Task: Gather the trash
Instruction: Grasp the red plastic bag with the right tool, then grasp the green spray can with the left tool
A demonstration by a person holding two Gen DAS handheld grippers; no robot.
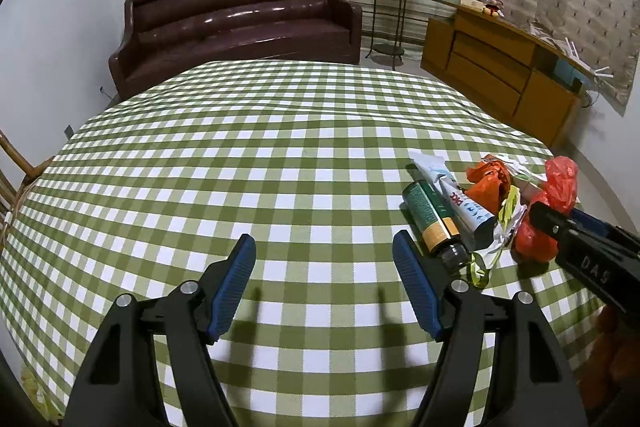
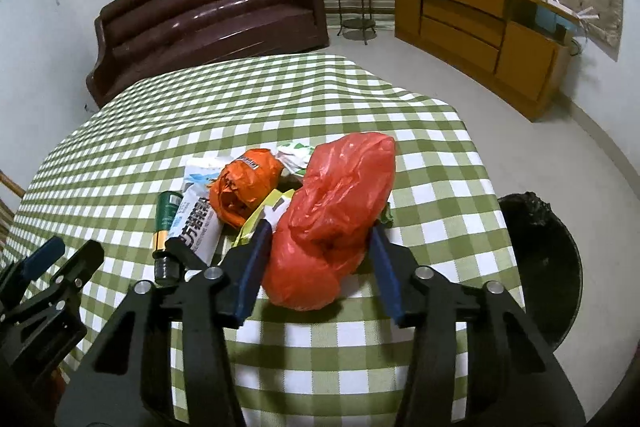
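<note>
Green-and-white checked cloth covers the table (image 1: 280,155), with a dark brown leather sofa (image 1: 236,15) behind it in the upper left of both views and a wooden sideboard (image 1: 500,67) off to the upper right. Trash sits bunched together at the right of the left wrist view: a green and gold bottle with a black cap (image 1: 434,223) lying on its side, a white and blue tube (image 1: 460,199) touching it, a crumpled orange wrapper (image 1: 490,183) just behind, and a red plastic bag (image 2: 336,215) nearest the table's right edge. Over to the right gripper (image 2: 320,251): its blue pads (image 2: 254,263) sit on either side of the lower part of that red bag, left pad pressing the plastic, right pad at its edge, so the claw is clamped on the bag, which rests on the cloth. Left gripper (image 1: 324,287) now: jaws spread wide over bare cloth at lower centre of its own view, nothing between them, the bottle just beside its right finger. Down at the right edge of the right wrist view, a black bin (image 2: 544,267) stands beside the table.
</note>
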